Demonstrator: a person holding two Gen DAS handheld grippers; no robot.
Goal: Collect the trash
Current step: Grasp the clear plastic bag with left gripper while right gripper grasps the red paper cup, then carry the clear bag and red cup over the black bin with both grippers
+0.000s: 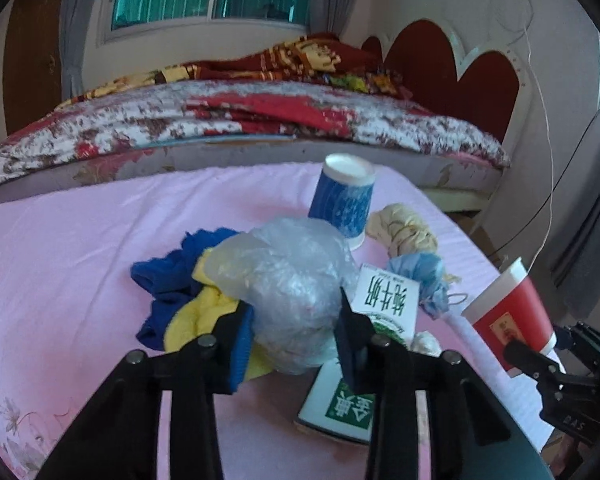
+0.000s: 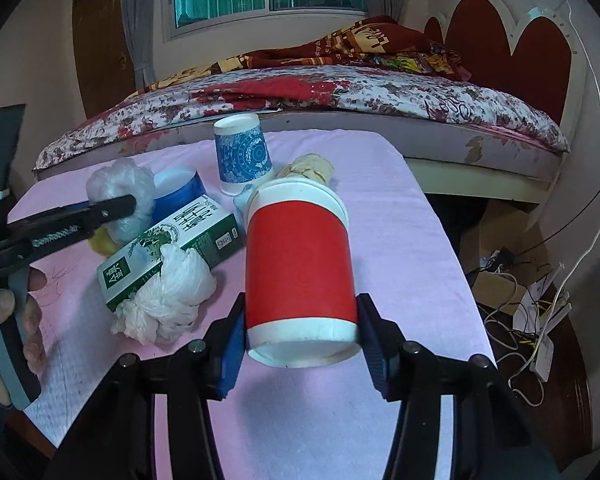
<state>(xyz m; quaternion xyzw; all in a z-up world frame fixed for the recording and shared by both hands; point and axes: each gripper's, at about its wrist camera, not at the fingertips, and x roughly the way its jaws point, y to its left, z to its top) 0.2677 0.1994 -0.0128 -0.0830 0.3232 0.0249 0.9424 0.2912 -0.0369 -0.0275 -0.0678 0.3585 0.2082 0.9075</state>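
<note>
Meanwhile, right gripper (image 2: 300, 340) clamps 1 red paper cup (image 2: 300, 268); left gripper (image 1: 292, 328) squeezes a crumpled clear plastic bag (image 1: 284, 280).

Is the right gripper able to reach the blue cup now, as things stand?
Probably not yet. The right gripper is shut on the red cup, so its jaws are full. The blue cup stands upside down farther back on the pink cloth, with nothing between them.

Your red paper cup (image 2: 300, 276) hangs tilted, lifted off the pink cloth; a crumpled clear plastic bag (image 1: 288, 288), green milk carton (image 2: 172, 244) and upturned blue cup (image 2: 244, 156) lie clustered.
</note>
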